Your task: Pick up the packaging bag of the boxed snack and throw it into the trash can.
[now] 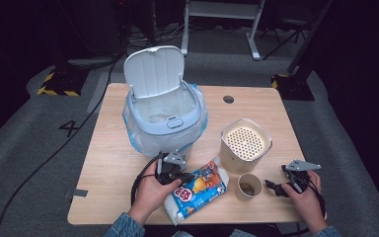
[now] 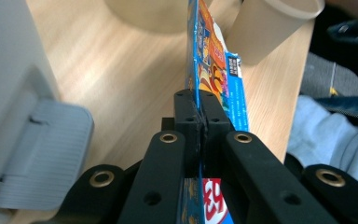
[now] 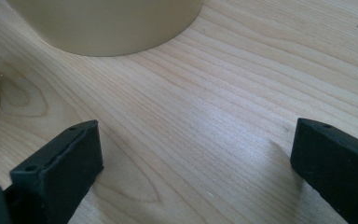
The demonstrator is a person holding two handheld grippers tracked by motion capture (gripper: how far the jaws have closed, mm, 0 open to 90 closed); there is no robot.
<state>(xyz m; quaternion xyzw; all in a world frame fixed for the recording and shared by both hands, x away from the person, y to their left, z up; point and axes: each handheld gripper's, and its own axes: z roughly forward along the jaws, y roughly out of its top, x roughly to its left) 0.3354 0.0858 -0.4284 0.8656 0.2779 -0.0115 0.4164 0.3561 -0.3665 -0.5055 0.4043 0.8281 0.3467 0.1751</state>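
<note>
A blue and orange snack bag (image 1: 197,190) lies near the front edge of the wooden table (image 1: 113,148), partly lifted at its left end. My left gripper (image 1: 177,177) is shut on that bag; in the left gripper view the bag (image 2: 216,70) stands edge-on, pinched between the two black pads (image 2: 186,114). My right gripper (image 1: 275,187) rests low at the table's front right, open, with bare wood between its pads (image 3: 70,158). A paper cup (image 1: 249,186) stands just left of it.
A white lidded bin (image 1: 164,111) with a plastic liner stands open behind the bag. A cream canister with a perforated lid (image 1: 245,143) sits right of centre; its base (image 3: 107,23) lies ahead of the right gripper. The bin's grey latch (image 2: 42,158) is close to the left jaws.
</note>
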